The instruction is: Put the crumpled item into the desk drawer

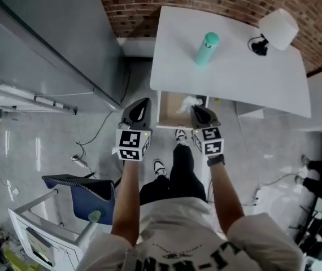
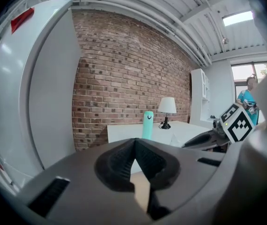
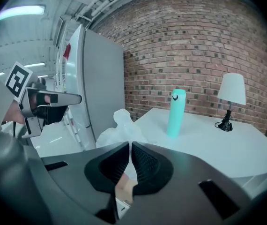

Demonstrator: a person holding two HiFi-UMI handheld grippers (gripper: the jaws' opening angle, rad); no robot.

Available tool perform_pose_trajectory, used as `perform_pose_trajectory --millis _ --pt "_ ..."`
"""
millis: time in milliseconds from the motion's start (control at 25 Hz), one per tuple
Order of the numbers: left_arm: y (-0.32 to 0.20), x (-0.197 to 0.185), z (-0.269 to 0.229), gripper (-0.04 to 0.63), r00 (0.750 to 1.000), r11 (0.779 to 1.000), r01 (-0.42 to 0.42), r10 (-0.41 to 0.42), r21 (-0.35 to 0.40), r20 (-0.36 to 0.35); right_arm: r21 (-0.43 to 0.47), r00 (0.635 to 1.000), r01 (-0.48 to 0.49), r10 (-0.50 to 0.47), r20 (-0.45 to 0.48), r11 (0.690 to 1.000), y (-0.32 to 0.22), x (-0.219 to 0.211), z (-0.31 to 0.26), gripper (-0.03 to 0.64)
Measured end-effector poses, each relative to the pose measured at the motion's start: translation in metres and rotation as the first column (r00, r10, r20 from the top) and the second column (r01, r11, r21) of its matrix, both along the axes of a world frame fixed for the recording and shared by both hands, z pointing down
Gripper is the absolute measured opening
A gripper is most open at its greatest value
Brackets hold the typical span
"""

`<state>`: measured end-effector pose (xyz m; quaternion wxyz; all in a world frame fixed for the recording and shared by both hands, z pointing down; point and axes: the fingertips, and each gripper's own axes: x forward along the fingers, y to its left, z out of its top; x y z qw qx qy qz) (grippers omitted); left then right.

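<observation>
From where I stand, the person has both tools out over the open desk drawer (image 1: 169,110), which is pulled out toward their legs. The right gripper (image 3: 129,146) has its jaws pressed almost together, pinching a thin fold of the crumpled item (image 3: 120,125), a white wad that bulges out just past the tips. That wad hangs over the drawer's far right corner; I cannot tell whether it touches the drawer's floor. The left gripper (image 2: 134,142) hovers just left of the drawer with its jaws pressed together on nothing. The step in hand looks like the release. To do it well, I would lower the wad below the drawer's rim before spreading the jaws, since something this light could cling to a pad or drift over the edge. Bringing it toward the drawer's middle would keep it from catching when the drawer shuts. The left gripper seems well placed to push the drawer's front afterwards.
</observation>
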<state>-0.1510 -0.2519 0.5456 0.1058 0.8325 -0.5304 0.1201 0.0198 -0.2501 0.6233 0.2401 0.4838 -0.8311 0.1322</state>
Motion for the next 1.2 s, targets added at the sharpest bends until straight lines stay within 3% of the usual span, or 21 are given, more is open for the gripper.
perform_pose_trajectory --millis 600,1200 --pt "-0.013 0.033 0.113 -0.005 0.994 0.99 -0.101 0.096 -0.1 -0.055 -0.149 0.994 0.07 -0.082 -0.078 0.986 -0.017 -0.006 0.126 0.017" --pt "-0.05 0.042 0.198 -0.005 0.993 0.988 -0.107 0.1 -0.11 -0.071 -0.346 0.95 0.162 -0.24 -0.198 0.924 -0.037 0.002 0.29 0.017"
